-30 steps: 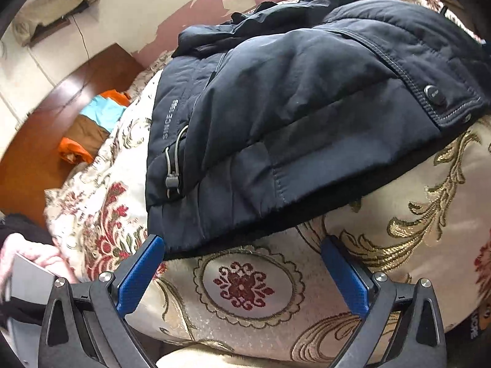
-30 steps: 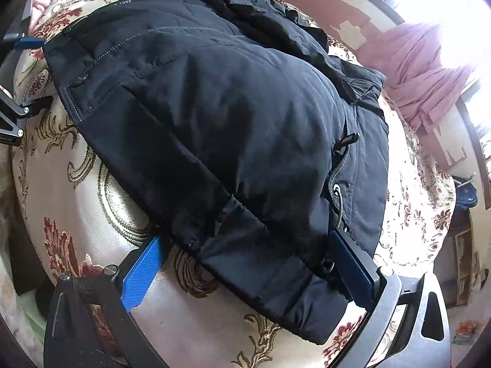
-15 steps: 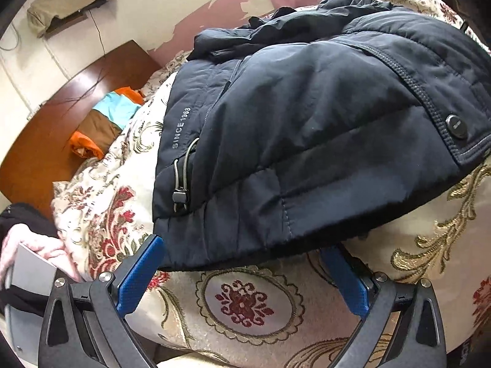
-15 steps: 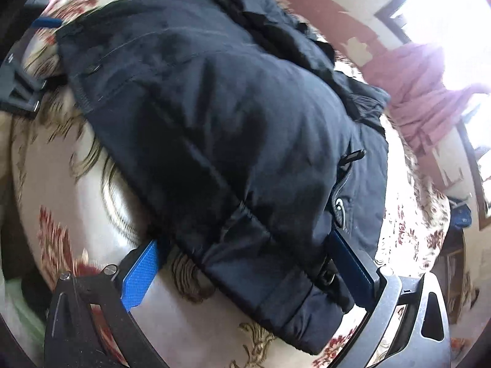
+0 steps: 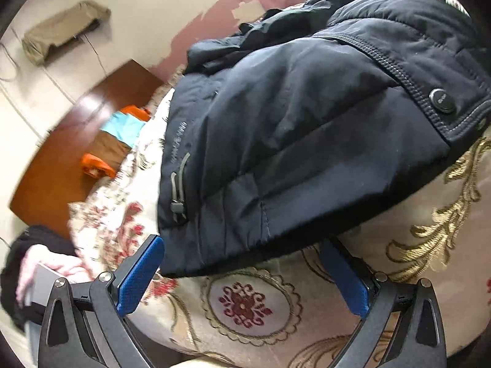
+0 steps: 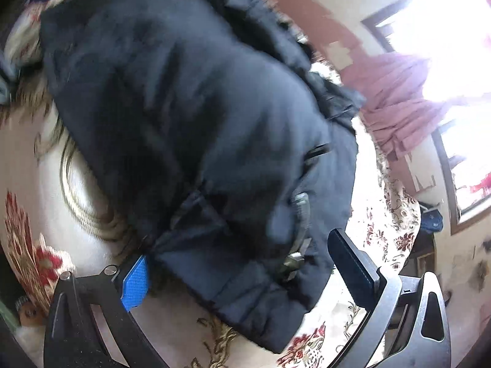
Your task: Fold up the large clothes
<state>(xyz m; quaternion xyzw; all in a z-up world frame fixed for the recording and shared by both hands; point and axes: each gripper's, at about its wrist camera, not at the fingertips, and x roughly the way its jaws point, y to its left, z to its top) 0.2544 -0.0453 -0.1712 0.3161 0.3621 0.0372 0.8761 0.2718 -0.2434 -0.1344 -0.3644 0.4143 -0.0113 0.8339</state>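
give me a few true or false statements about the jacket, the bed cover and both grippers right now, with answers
1. The dark jacket lies on a floral bed cover. True.
2. The left gripper is shut on the jacket hem. False: its jaws are wide apart, with the hem's edge just between the tips, not clamped.
3. A snap button shows on the jacket's stitched placket. True.
4. The jacket is bright red. False: it is dark navy.
5. The right gripper is open, with the jacket's lower corner between its fingers. True.
6. A drawcord toggle hangs at the jacket's hem. True.
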